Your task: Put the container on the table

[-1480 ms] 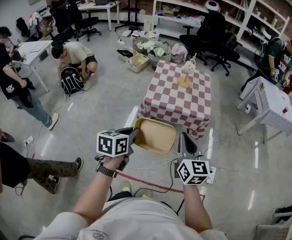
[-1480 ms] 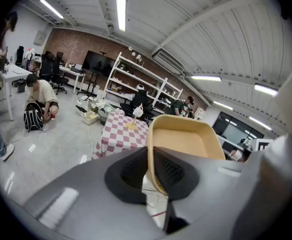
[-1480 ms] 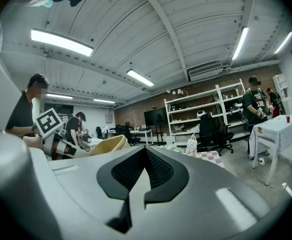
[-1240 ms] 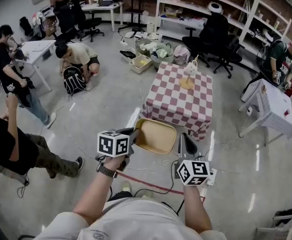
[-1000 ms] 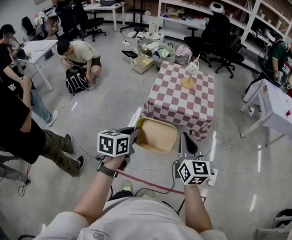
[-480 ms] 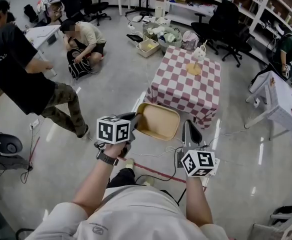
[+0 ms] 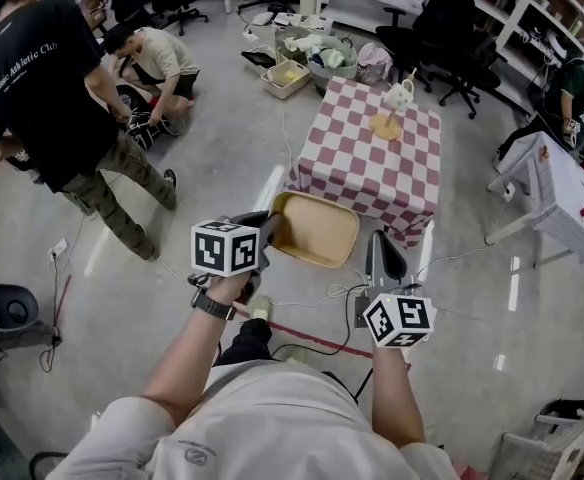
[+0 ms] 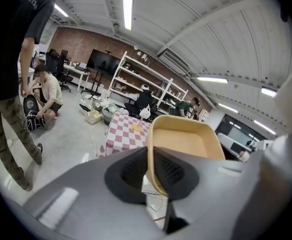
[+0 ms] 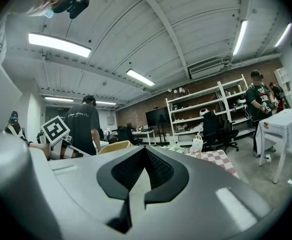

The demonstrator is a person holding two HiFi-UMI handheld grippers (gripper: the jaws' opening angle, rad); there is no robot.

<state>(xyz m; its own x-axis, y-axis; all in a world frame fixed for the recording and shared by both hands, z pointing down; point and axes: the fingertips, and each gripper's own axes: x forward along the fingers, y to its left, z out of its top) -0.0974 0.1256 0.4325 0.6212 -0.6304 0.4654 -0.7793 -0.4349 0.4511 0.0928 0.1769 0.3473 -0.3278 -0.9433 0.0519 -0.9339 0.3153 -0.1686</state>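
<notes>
**Grey concrete floor, open workshop: tub in the air, near the checked table**

Grey polished concrete floor [image 7: 222, 158] is filling most of the head view, with a strip of red tape [image 7: 312, 345] running across it close to the person's feet. A small square table under a red-and-white checked cloth [image 7: 372, 168] is standing ahead, carrying a white jug-shaped object on a round tan base [image 7: 392, 108].

The left gripper [image 7: 269, 230] is pinching the near left wall of a shallow, beige, round-cornered plastic container [image 7: 315, 230]. In the left gripper view its jaws are closing on that rim, one pad inside and one outside. The container is hanging over the floor, just short of the table's near edge and not touching the cloth.

The right gripper [image 7: 382, 255] is hovering just right of the container. In the right gripper view its jaws are pressing together with nothing between them.

A person in a black T-shirt [image 7: 62, 78] is standing at far left, and a crouching person in a beige shirt [image 7: 157, 56] is working behind.
</notes>
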